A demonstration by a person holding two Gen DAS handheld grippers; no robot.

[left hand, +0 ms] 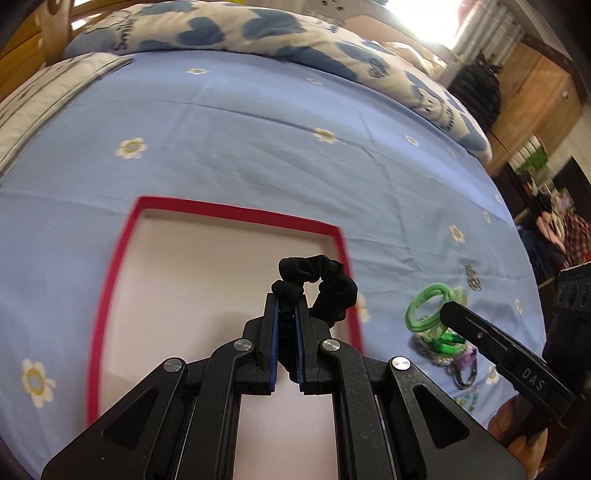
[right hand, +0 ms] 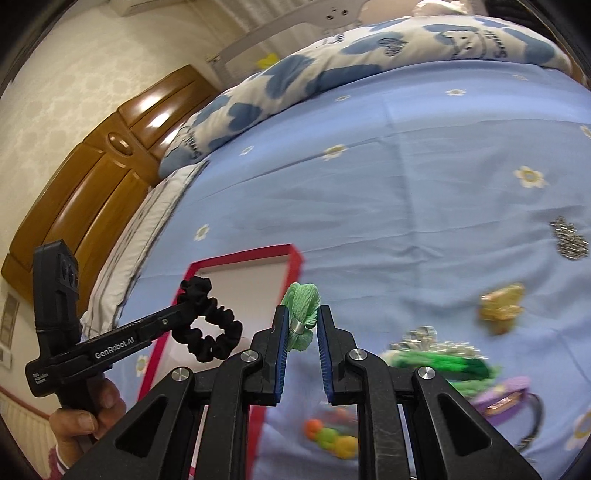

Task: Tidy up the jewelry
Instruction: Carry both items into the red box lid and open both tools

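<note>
My left gripper [left hand: 287, 301] is shut on a black scrunchie [left hand: 325, 282] and holds it above the right side of a red-rimmed box [left hand: 236, 213] with a pale floor. It also shows in the right wrist view [right hand: 212, 325]. My right gripper [right hand: 303, 314] is closed on a light green hair tie [right hand: 302, 310], just right of the box's near corner [right hand: 295, 258]. In the left wrist view the green tie [left hand: 428, 308] hangs at the right gripper's tip. A pile of jewelry [right hand: 443, 360] lies under the right gripper.
The blue flowered bedsheet [left hand: 258, 155] lies all around. A heart-patterned duvet [left hand: 258, 29] is bunched at the far side. A gold brooch [right hand: 502, 304] and a sparkly piece [right hand: 569, 236] lie to the right. A wooden headboard [right hand: 92, 177] stands on the left.
</note>
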